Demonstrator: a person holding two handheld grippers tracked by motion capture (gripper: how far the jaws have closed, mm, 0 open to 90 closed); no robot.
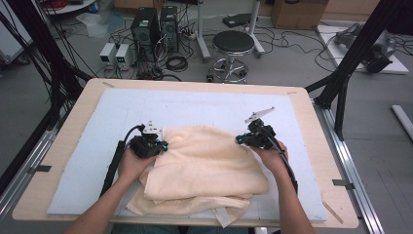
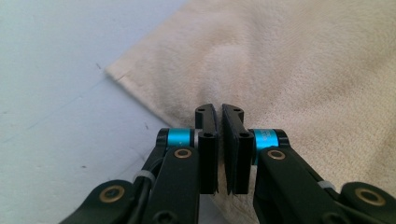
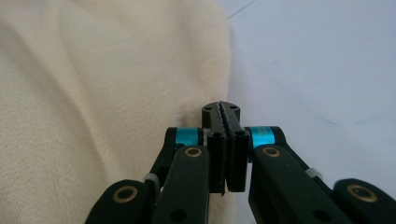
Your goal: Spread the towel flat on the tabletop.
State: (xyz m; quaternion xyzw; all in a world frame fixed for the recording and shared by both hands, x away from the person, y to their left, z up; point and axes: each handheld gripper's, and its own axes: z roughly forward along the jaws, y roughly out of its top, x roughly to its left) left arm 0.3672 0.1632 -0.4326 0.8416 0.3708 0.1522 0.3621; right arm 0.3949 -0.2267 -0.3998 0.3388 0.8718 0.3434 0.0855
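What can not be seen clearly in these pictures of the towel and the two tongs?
- High view: the towel's near edge hangs past the table; the picture's bottom cuts it.
- Left gripper view: left tongs shut; any pinched cloth is hidden by them.
- Right gripper view: right tongs, likewise.

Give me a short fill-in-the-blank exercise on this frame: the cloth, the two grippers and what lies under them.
1. The folded towel is ____ in colour.
2. The left gripper and the right gripper both have their jaws ____.
3. The towel lies on a pale blue mat that covers a ____ table.
4. On the floor beyond the table stands a round black ____.

Missing words: cream; shut; wooden; stool
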